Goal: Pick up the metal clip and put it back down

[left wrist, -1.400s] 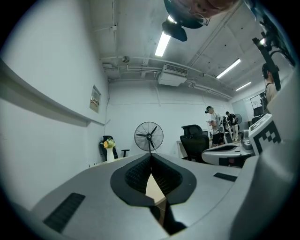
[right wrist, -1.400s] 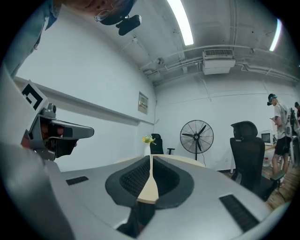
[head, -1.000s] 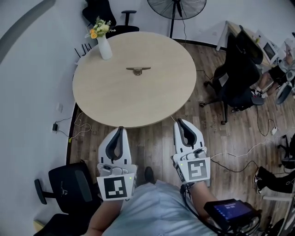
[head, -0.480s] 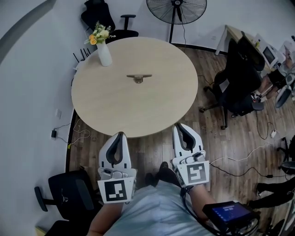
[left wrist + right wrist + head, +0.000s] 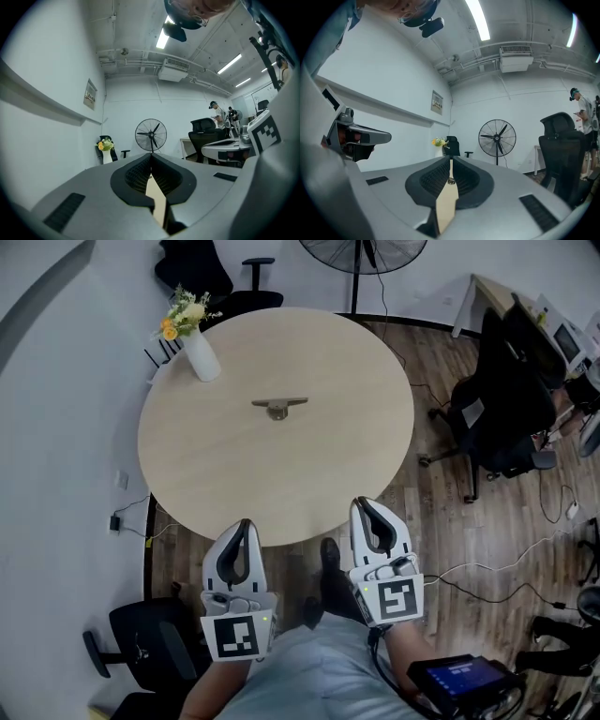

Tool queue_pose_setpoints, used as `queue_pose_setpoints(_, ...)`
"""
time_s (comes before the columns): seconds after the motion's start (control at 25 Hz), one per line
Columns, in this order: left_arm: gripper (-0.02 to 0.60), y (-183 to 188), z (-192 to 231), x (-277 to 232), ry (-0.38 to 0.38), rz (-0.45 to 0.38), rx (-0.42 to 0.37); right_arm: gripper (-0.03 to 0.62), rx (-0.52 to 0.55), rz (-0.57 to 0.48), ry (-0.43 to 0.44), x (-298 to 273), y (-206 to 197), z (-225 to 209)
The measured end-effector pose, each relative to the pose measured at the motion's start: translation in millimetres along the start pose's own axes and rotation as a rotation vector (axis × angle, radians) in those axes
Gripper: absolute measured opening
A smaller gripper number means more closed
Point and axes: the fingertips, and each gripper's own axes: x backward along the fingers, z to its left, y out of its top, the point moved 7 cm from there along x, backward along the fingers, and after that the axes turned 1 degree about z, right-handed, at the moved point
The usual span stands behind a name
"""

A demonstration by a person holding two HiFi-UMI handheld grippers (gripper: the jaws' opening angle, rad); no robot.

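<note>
The grey left tool (image 5: pixel 245 524) and right tool (image 5: pixel 360 504) are level at the near edge of the round pale wooden bench (image 5: pixel 225 479), each with its jaws closed together on nothing. The small metal clip (image 5: pixel 278 406) lies near the bench's middle, well apart from both. A white vase of flowers (image 5: pixel 198 353) stands at the far-left rim.
</note>
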Motion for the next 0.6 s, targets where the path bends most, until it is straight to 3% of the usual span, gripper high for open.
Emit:
queue_pose_setpoints(0.36,0.019,2,7,-172,0.071,0.046,-0.052,0.051,-0.057,0.012,0.089,-158,-25,-96)
queue_pose_setpoints(0.6,0.018,25,28,-229,0.150,0.027,-0.045,0.051,-0.041,-0.001,0.161,-234,-3,-121)
